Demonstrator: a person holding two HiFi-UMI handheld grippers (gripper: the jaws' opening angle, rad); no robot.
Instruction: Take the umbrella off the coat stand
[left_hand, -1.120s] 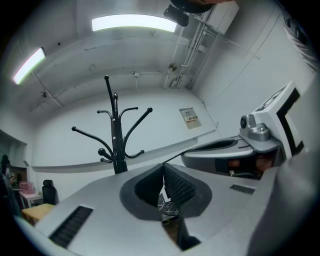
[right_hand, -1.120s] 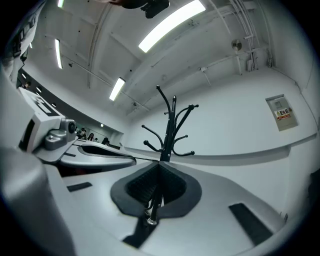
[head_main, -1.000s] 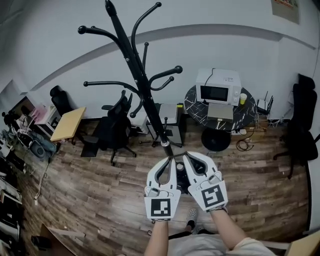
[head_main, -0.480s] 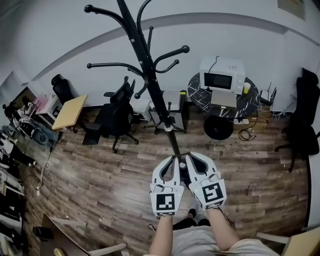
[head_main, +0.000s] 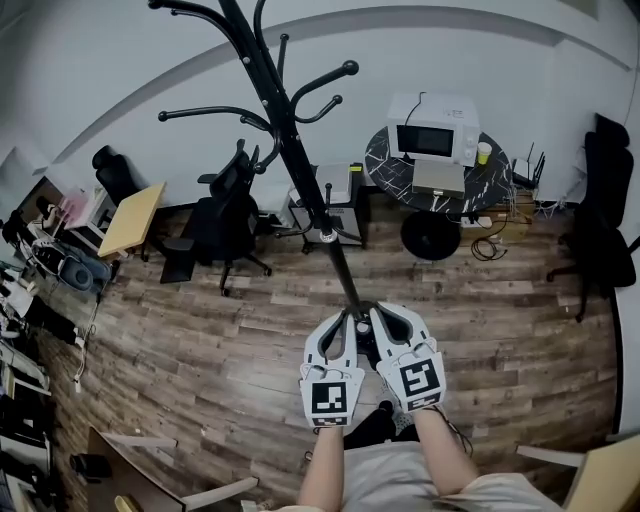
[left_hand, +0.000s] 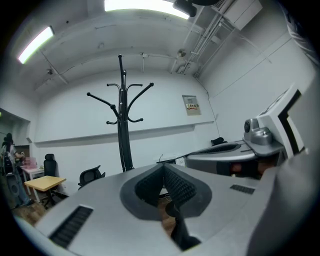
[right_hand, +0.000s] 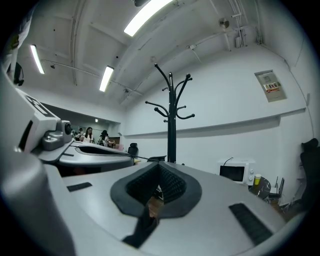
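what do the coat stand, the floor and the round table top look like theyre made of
Coat stand: probably metal tube, satin black; thin bent arms, faint sheen.
Floor: wood or wood-look laminate, matte; plank seams and grain show.
Round table top: black with white veins, marble or a printed imitation.

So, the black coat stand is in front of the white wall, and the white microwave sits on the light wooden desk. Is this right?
Not quite. The white microwave sits on the round dark table, not on the light wooden desk. The black coat stand is indeed in front of the white wall. The head view shows this.
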